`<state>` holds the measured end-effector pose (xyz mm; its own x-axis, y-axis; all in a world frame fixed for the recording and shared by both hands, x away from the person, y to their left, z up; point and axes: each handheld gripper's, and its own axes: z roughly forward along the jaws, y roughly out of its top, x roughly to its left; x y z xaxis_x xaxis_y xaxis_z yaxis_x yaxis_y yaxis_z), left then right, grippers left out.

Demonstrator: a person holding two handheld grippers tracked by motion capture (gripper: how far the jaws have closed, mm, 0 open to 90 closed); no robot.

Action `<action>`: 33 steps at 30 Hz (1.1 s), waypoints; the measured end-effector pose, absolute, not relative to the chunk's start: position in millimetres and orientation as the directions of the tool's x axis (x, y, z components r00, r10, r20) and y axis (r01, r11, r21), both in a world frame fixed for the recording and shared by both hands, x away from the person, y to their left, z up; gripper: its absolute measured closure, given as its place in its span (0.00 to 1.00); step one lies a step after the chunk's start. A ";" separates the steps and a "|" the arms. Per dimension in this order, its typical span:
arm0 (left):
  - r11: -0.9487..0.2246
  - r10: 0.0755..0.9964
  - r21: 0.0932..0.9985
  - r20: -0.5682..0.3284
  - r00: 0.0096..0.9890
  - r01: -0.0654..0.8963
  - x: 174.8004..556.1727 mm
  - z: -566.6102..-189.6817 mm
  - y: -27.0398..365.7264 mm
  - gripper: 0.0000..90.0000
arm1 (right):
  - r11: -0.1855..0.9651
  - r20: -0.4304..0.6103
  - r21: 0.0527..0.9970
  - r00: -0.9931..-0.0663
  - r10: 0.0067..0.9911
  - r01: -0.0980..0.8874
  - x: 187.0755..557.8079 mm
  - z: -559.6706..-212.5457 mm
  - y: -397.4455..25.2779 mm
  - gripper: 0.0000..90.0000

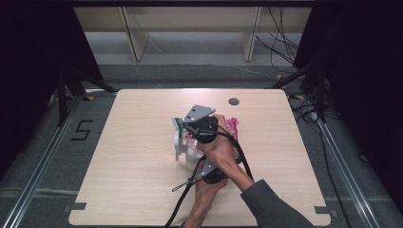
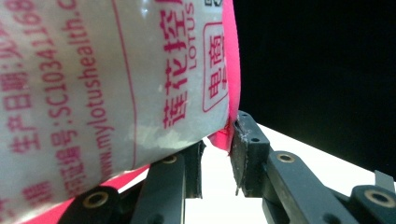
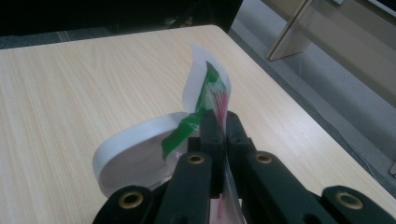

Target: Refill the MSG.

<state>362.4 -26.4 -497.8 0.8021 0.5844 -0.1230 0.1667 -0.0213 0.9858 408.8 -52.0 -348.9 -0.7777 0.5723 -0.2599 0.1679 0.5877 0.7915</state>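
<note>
A plastic bag (image 1: 182, 141), white with green and pink parts and red print, stands near the middle of the table (image 1: 133, 161). My right gripper (image 1: 188, 131), under its grey plate, is shut on the bag's thin top edge; in the right gripper view that film (image 3: 205, 88) rises from between the pressed jaws of the gripper (image 3: 219, 119). My left gripper (image 1: 205, 167) sits just below it, close to the bag. In the left gripper view the printed bag (image 2: 93, 84) hangs above the left gripper (image 2: 217, 151). Its jaws stand apart, and the pink corner touches the right jaw's tip.
A dark round hole (image 1: 233, 101) lies in the table near its far edge. Beyond the table stand wooden shelf legs (image 1: 134, 40), with cables (image 1: 280, 42) on the floor. Black curtains close both sides.
</note>
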 end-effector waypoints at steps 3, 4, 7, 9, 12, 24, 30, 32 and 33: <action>-0.021 0.584 0.986 -0.123 0.802 0.167 362.0 -497.7 -26.1 0.83 | 0.586 -0.266 0.795 -0.777 0.570 0.157 409.1 -348.4 -53.0 1.00; -0.023 0.585 0.986 -0.122 0.801 0.166 361.9 -497.7 -25.9 0.83 | 0.586 -0.266 0.795 -0.777 0.570 0.157 409.1 -348.4 -53.0 1.00; 0.003 0.604 0.984 -0.143 0.784 0.178 362.0 -498.1 -27.8 0.83 | 0.576 -0.262 0.802 -0.776 0.573 0.155 408.2 -347.3 -55.1 1.00; -0.023 0.601 0.986 -0.117 0.791 0.164 363.0 -497.9 -26.7 0.83 | 0.565 -0.253 0.811 -0.777 0.576 0.154 408.3 -345.7 -57.8 1.00; -0.033 0.629 0.982 -0.125 0.767 0.187 361.6 -499.4 -25.7 0.83 | 0.544 -0.239 0.825 -0.774 0.587 0.157 407.7 -342.6 -63.3 1.00; -0.093 0.653 0.978 -0.081 0.753 0.186 359.2 -504.0 -27.4 0.81 | 0.473 -0.192 0.865 -0.761 0.620 0.168 405.8 -337.1 -86.2 1.00; -0.053 0.651 0.977 -0.123 0.749 0.207 359.1 -507.7 -29.3 0.81 | 0.435 -0.168 0.885 -0.760 0.628 0.164 406.8 -335.5 -100.3 1.00; -0.044 0.650 0.976 -0.133 0.748 0.212 358.9 -508.6 -29.4 0.80 | 0.419 -0.134 0.888 -0.762 0.633 0.191 404.7 -335.6 -103.6 1.00; -0.055 0.642 0.976 -0.127 0.756 0.211 359.5 -509.1 -28.8 0.79 | 0.423 -0.142 0.888 -0.767 0.625 0.180 405.0 -335.7 -104.9 1.00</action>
<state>359.5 -28.8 -509.1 0.7562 0.6419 -0.1268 0.2106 -0.0553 0.9760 405.0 -104.9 -335.7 -0.7675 0.6252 -0.1418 0.1805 0.4229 0.8880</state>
